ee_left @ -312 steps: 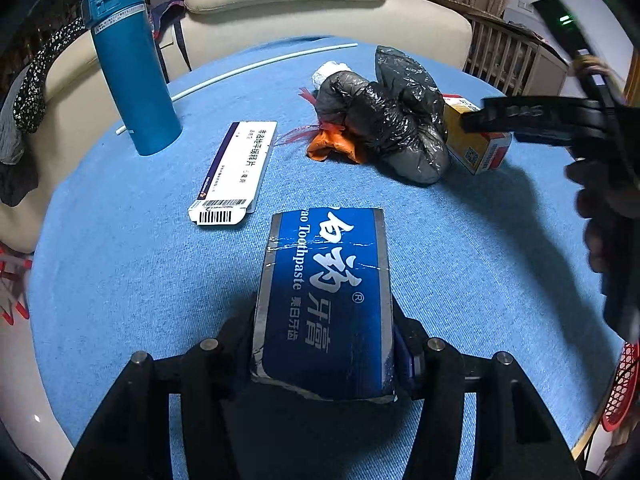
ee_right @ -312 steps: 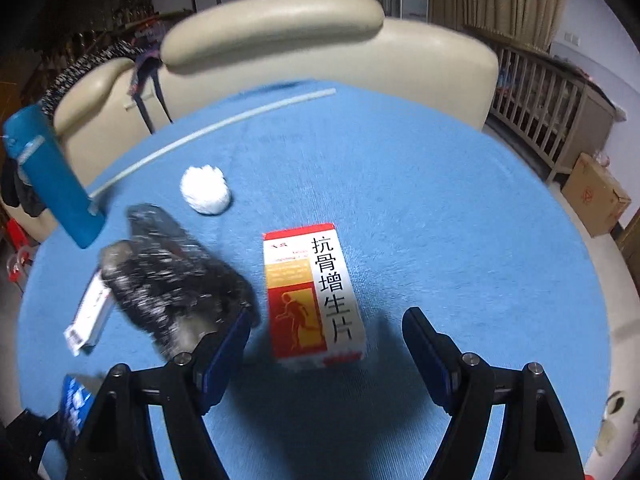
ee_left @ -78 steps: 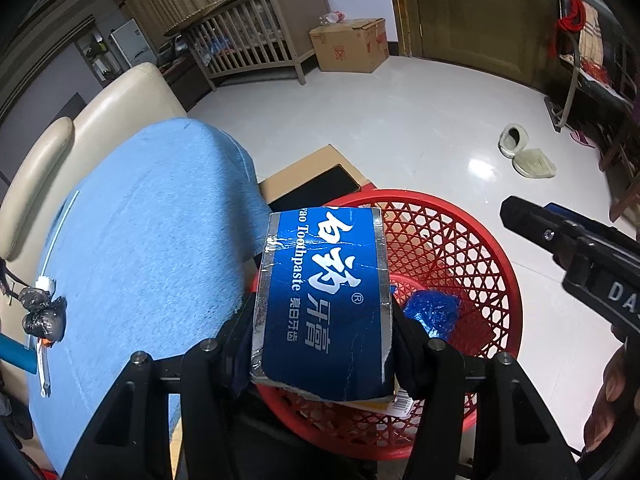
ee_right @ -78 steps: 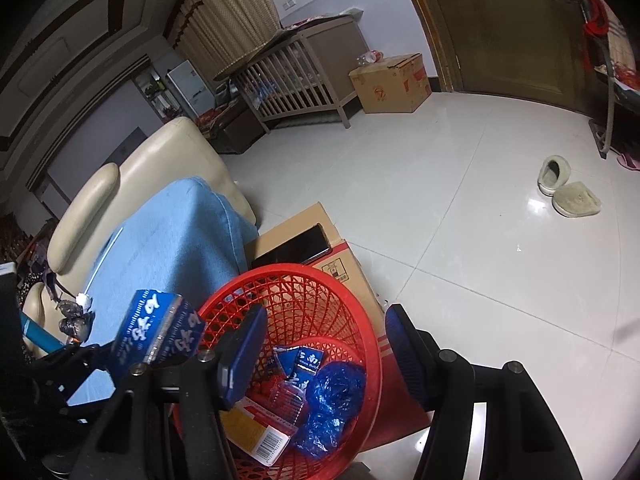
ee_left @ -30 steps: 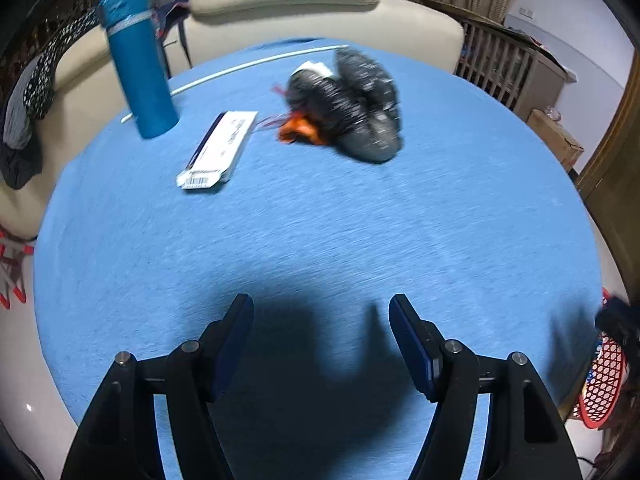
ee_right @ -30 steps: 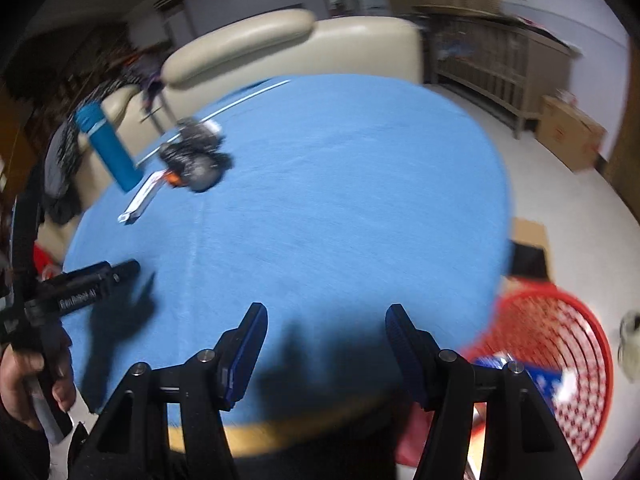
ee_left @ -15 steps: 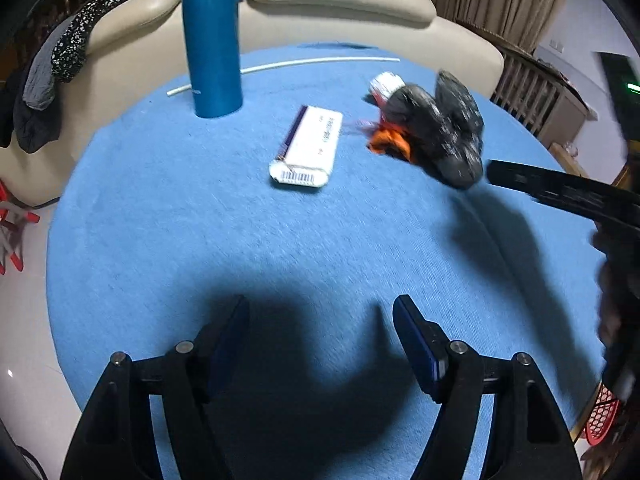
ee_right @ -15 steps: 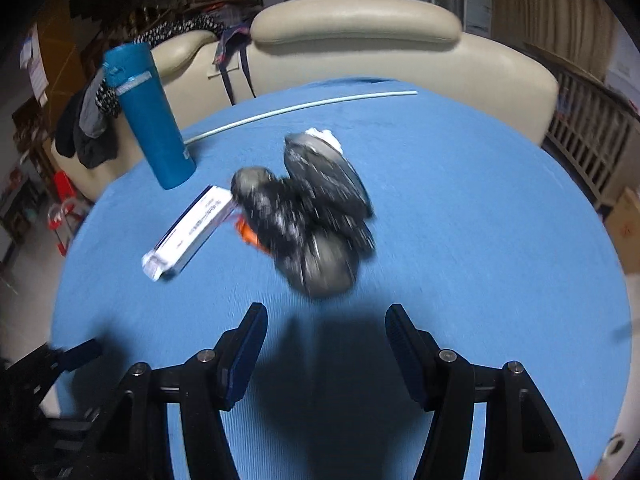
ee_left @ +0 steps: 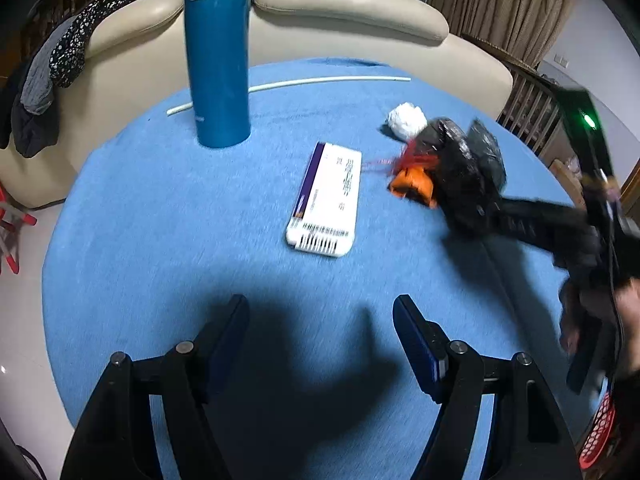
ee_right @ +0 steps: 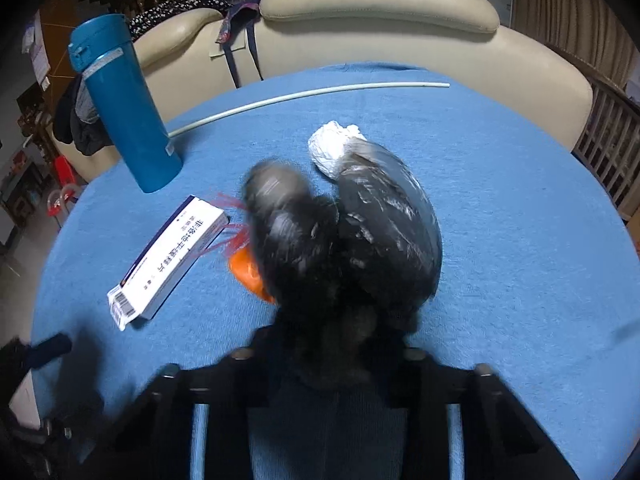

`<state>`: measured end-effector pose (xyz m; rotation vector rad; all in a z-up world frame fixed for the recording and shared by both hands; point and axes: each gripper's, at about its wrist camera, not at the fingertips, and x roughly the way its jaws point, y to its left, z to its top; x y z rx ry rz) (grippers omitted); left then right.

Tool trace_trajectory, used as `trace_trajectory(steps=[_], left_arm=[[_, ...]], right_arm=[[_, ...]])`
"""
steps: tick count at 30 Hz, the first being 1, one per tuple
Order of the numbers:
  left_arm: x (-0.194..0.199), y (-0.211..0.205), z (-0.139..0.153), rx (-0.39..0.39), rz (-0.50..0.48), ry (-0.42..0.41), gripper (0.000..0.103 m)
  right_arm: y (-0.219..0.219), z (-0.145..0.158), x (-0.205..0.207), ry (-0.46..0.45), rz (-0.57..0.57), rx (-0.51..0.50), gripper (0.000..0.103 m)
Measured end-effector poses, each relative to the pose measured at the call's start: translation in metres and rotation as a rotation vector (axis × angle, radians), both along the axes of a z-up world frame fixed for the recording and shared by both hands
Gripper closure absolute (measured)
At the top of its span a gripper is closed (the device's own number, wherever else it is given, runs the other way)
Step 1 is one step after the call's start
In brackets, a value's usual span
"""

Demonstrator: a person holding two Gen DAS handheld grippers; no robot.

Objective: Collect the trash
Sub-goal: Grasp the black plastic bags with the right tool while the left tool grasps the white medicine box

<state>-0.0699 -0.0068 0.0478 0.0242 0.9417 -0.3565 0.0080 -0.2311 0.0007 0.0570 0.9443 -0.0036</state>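
A crumpled black plastic bag (ee_right: pixel 352 236) lies on the blue table (ee_right: pixel 520 208), with an orange scrap (ee_right: pixel 248 272) under its left side and a white paper ball (ee_right: pixel 332 148) behind it. My right gripper (ee_right: pixel 328 344) is closed around the bag's near end; it also shows in the left wrist view (ee_left: pixel 480 212). A white and purple medicine box (ee_left: pixel 326 200) lies left of the bag. My left gripper (ee_left: pixel 320 332) is open and empty, above the table in front of the box.
A tall blue flask (ee_left: pixel 218 52) stands at the back left. A thin white rod (ee_left: pixel 288 84) lies along the far edge. A cream sofa (ee_left: pixel 344 8) is behind the table. A red basket (ee_left: pixel 596 444) shows at the lower right on the floor.
My right gripper moved forward and closed on the black bag. My left gripper came closer to the white box and stayed open.
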Motion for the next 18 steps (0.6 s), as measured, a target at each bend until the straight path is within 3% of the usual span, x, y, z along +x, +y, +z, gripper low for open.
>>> trace_trajectory(steps=[6,16,17,18], left_arm=[[0.032,-0.029,0.006,-0.026,-0.030,-0.023,0.028],[0.076,-0.056,-0.024,0.069,0.002,0.047,0.028],[0.075,-0.056,-0.025,0.077,0.005,0.030,0.031],[0.073,-0.057,-0.025,0.097,0.010,0.022,0.050]], right_arm=[[-0.024,0.006,-0.029,-0.007,-0.063,0.051,0.070],[-0.038,0.013,-0.096,-0.015,-0.132,0.118,0.070],[-0.039,0.011,-0.100,-0.013,-0.142,0.130,0.070],[-0.039,0.010,-0.103,-0.012,-0.148,0.137,0.070]])
